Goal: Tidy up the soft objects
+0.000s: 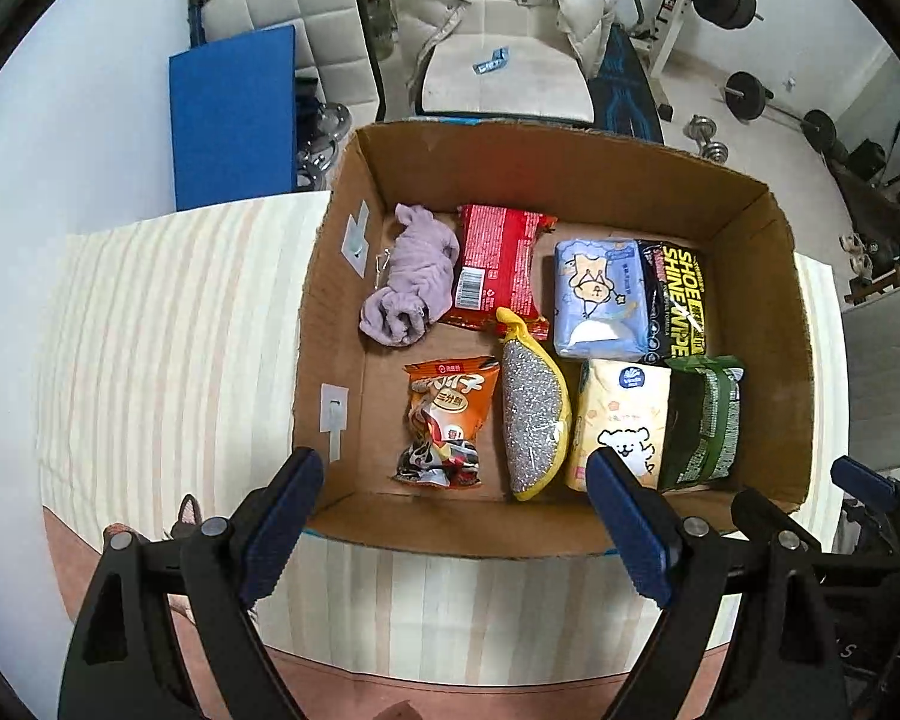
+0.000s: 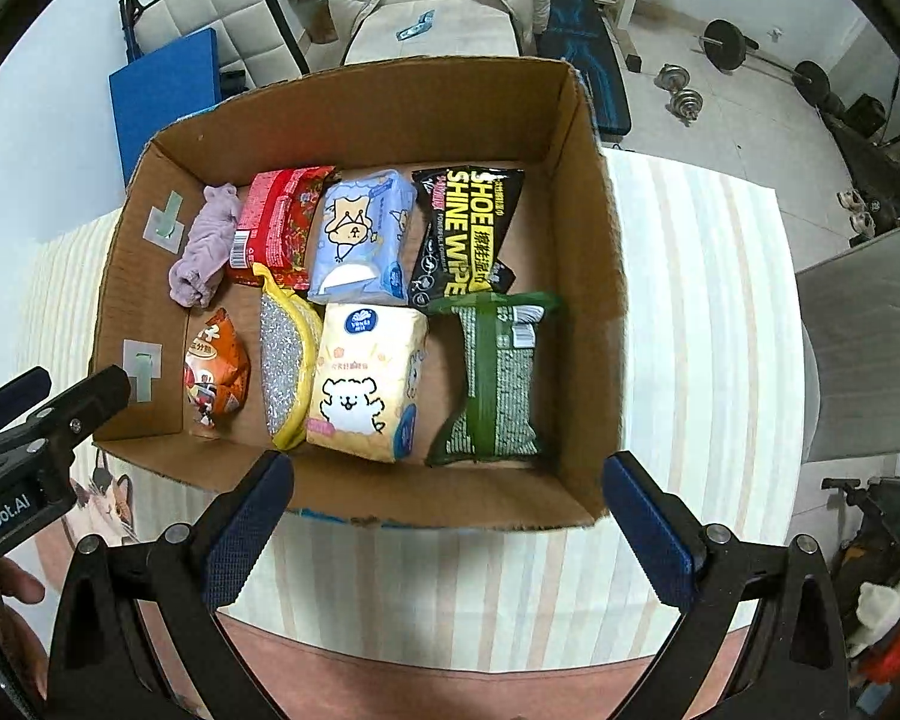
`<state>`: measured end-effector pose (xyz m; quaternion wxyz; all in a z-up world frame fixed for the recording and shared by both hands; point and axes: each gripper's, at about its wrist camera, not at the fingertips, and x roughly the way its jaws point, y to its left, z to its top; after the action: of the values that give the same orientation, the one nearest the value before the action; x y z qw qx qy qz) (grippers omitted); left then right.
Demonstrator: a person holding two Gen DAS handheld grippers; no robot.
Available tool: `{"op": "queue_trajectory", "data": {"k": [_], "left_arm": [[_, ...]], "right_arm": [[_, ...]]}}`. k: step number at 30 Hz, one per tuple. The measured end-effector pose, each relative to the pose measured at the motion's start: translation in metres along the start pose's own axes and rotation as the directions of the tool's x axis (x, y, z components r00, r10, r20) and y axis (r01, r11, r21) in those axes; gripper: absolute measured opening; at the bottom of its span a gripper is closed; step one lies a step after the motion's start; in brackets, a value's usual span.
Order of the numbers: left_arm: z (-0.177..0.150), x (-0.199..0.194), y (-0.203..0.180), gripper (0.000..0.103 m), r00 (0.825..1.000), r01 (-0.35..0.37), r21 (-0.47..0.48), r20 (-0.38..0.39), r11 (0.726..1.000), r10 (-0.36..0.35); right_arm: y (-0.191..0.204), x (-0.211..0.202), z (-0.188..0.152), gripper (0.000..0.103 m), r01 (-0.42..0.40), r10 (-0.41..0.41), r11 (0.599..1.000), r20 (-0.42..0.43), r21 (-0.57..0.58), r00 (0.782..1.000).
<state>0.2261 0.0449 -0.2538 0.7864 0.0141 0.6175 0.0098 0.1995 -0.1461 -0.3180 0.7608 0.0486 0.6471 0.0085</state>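
Hovering over the near edge of the cardboard box [image 1: 774,276], the left gripper [image 1: 453,510] is standing with its jaws spread wide and nothing between them; the right gripper [image 2: 447,501] is doing the same just beside it, also empty, its blue pads [image 2: 249,531] framing the box's front wall. Neither claw is touching any item.

Judging from this, the sorting is looking close to finished, perhaps complete: every soft thing in view is already lying inside the box, and no loose item is showing on the striped cloth [image 2: 690,312] around it.

Inside, two rough rows are forming. Along the far wall, from left to right, a crumpled purple cloth [image 1: 411,279] is sitting beside a red snack packet [image 1: 498,267], then a blue tissue pack [image 1: 600,297] with a cartoon print, then a black shoe-wipe pack [image 1: 681,300]. Nearer the grippers, an orange snack bag [image 1: 447,420] is lying somewhat apart from its neighbours, followed by a yellow-edged scouring pad [image 1: 534,414], a pale yellow tissue pack [image 1: 621,420] and a green packet [image 1: 705,420] against the right wall.

What may be remaining is only tidying: the orange bag and the purple cloth are lying loosely, with bare cardboard between them.
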Motion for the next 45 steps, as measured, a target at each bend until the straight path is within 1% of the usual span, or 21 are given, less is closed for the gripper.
{"op": "queue_trajectory", "data": {"k": [4,8,11,14,19,22,26,28,32,35,41,45], "left_arm": [[-0.008,-0.009,-0.003,0.09,0.999,-0.011,-0.006,0.032,1.0,0.011],[-0.019,-0.034,-0.005,0.09,0.997,-0.001,-0.026,0.076,1.0,0.003],[-0.035,-0.061,-0.007,0.09,0.991,-0.006,-0.04,0.13,0.999,0.011],[-0.054,-0.087,-0.013,0.09,0.984,-0.011,-0.026,0.176,1.0,0.016],[-0.084,-0.122,-0.026,0.09,0.976,-0.011,0.023,0.218,1.0,0.006],[-0.1,-0.144,-0.029,0.09,0.969,-0.003,0.035,0.246,0.999,-0.006],[-0.121,-0.174,-0.031,0.09,0.957,-0.005,0.048,0.288,0.999,-0.009],[-0.129,-0.186,-0.03,0.09,0.953,-0.01,0.047,0.302,0.999,-0.004],[-0.144,-0.208,-0.024,0.09,0.948,0.026,0.026,0.317,0.999,-0.033],[-0.155,-0.224,-0.023,0.09,0.945,0.036,0.025,0.325,0.999,-0.042],[-0.172,-0.25,-0.017,0.09,0.936,0.052,0.02,0.346,0.998,-0.056],[-0.184,-0.261,-0.018,0.09,0.93,0.061,0.026,0.361,0.998,-0.066]], "right_arm": [[-0.006,-0.01,-0.006,0.103,-0.013,0.012,1.0,0.025,0.017,1.0],[-0.01,-0.032,-0.019,0.103,-0.022,0.021,1.0,0.078,0.013,0.997],[-0.013,-0.058,-0.035,0.103,-0.026,0.026,1.0,0.132,0.002,0.991],[-0.015,-0.083,-0.054,0.103,-0.028,0.03,1.0,0.185,-0.011,0.982],[-0.019,-0.125,-0.087,0.103,-0.046,0.048,0.999,0.249,-0.015,0.967],[-0.024,-0.155,-0.108,0.103,-0.056,0.055,0.998,0.296,-0.004,0.953],[-0.027,-0.189,-0.132,0.103,-0.043,0.04,0.999,0.354,0.0,0.934],[-0.03,-0.205,-0.146,0.103,-0.057,0.051,0.998,0.368,0.007,0.929],[-0.032,-0.23,-0.171,0.103,-0.068,0.06,0.998,0.393,0.007,0.918],[-0.032,-0.248,-0.187,0.103,-0.064,0.06,0.998,0.408,-0.003,0.911],[-0.03,-0.28,-0.213,0.103,-0.058,0.065,0.998,0.422,-0.03,0.904],[-0.023,-0.299,-0.227,0.103,-0.051,0.071,0.997,0.444,-0.056,0.893]]}}
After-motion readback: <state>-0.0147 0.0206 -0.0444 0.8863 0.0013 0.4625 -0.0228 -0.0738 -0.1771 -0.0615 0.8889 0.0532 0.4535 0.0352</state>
